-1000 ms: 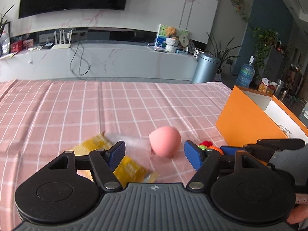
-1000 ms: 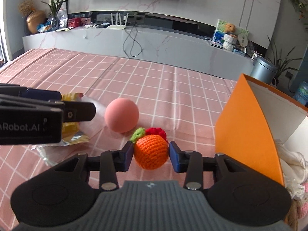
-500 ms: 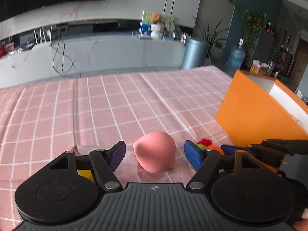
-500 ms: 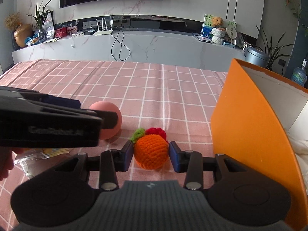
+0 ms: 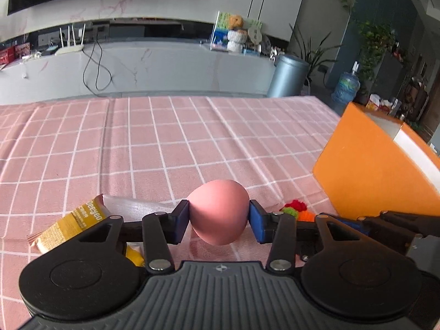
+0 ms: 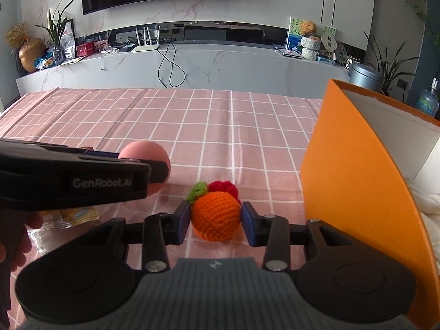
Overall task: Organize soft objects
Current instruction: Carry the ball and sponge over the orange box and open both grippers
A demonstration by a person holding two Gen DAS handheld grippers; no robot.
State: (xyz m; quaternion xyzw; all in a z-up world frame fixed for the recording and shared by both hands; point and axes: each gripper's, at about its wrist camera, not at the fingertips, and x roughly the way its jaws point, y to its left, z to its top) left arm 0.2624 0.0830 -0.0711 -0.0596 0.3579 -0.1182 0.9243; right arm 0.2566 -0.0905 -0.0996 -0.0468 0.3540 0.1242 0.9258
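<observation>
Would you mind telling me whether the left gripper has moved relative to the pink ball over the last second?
Yes. The left gripper has come forward and rightward over the checked cloth, so the pink ball now sits between its closing pads.

Right tool (image 6: 215, 221) low over the bench (image 6: 247, 126), blue pads flanking an orange crocheted fruit (image 6: 215, 216) with a green leaf and a red knitted bit behind; pads touching its sides. Pink checked cloth beneath. Left tool (image 6: 158, 169) entering from the left edge, jaws closing on a pink ball (image 6: 144, 151), partly hidden by the black finger. Yellow wrapper (image 6: 74, 216) under that tool. Orange box (image 6: 354, 181) standing open at right, white soft fabric inside. Fingertips of a hand (image 6: 16, 236) at far left.
</observation>
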